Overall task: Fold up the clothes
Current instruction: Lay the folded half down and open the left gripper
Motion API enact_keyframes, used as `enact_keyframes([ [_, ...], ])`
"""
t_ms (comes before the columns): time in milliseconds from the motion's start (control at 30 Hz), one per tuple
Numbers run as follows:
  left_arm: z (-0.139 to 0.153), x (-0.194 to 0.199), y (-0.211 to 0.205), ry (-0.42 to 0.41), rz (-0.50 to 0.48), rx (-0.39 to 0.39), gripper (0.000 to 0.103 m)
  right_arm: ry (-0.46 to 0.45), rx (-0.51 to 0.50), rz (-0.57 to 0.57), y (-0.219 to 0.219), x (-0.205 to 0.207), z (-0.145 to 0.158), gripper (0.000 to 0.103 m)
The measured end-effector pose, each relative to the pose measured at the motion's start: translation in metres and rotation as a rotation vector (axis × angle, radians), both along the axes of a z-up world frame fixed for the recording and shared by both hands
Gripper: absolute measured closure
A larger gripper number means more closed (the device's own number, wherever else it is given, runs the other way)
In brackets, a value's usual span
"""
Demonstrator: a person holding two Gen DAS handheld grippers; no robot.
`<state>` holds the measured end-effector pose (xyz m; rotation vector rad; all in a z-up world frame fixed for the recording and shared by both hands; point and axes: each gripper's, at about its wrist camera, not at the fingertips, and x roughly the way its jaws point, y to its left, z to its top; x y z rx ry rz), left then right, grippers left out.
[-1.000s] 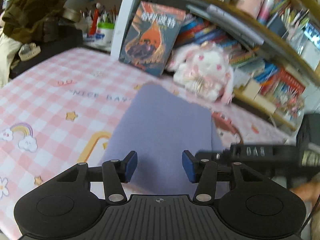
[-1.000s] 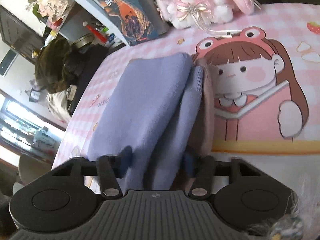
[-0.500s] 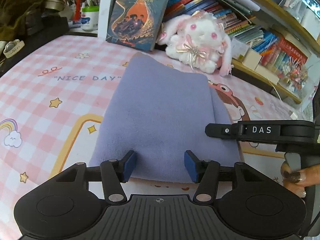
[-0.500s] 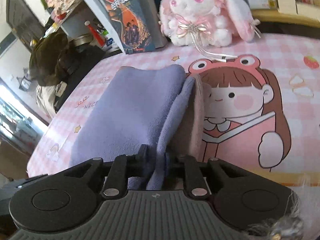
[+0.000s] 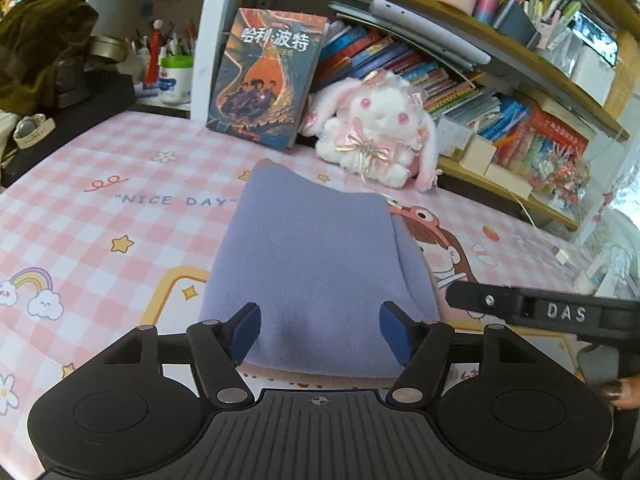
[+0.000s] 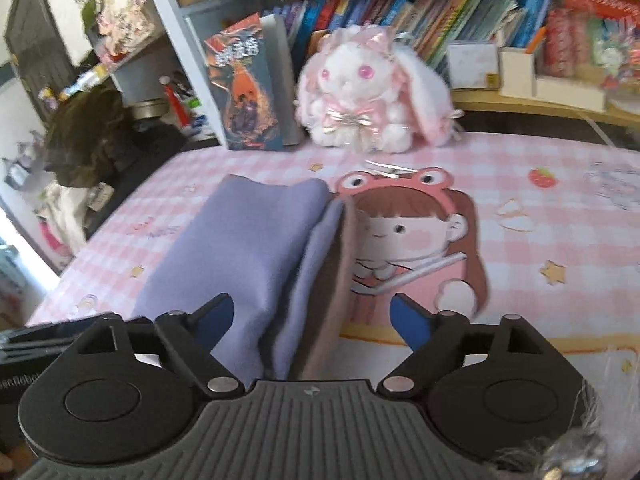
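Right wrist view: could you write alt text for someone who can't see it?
A folded lavender garment lies on a pink checked cartoon mat, its layered edge between the open right tongs, which grip nothing. Behind it, a white plush bunny and a book stand against crowded shelves.

A lavender fleece garment (image 5: 316,272) lies folded into a thick rectangular stack on the pink checked worktop (image 5: 120,220), in front of the white plush rabbit (image 5: 376,136). Along its right edge (image 6: 320,280) the layers part, showing a dusty-pink underside and lining.
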<state>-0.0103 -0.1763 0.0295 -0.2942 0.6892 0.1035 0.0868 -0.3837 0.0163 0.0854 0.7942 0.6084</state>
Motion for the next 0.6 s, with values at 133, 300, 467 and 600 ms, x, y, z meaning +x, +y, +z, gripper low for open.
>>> enact_keyframes([
  [133,-0.003,-0.002,0.006,0.001,-0.049,-0.014,0.030,0.030,-0.043,-0.072,0.001,-0.019,-0.005,0.012],
  [300,-0.006,-0.011,0.018,0.014,-0.125,-0.026,0.026,0.046,-0.096,-0.150,0.012,-0.048,-0.008,0.009],
  [467,-0.010,-0.022,0.038,0.034,-0.181,-0.037,0.025,0.072,-0.123,-0.237,0.024,-0.074,-0.011,0.008],
  [600,-0.014,-0.030,0.054,0.059,-0.215,-0.038,0.025,0.083,-0.149,-0.300,0.035,-0.092,-0.013,0.008],
])
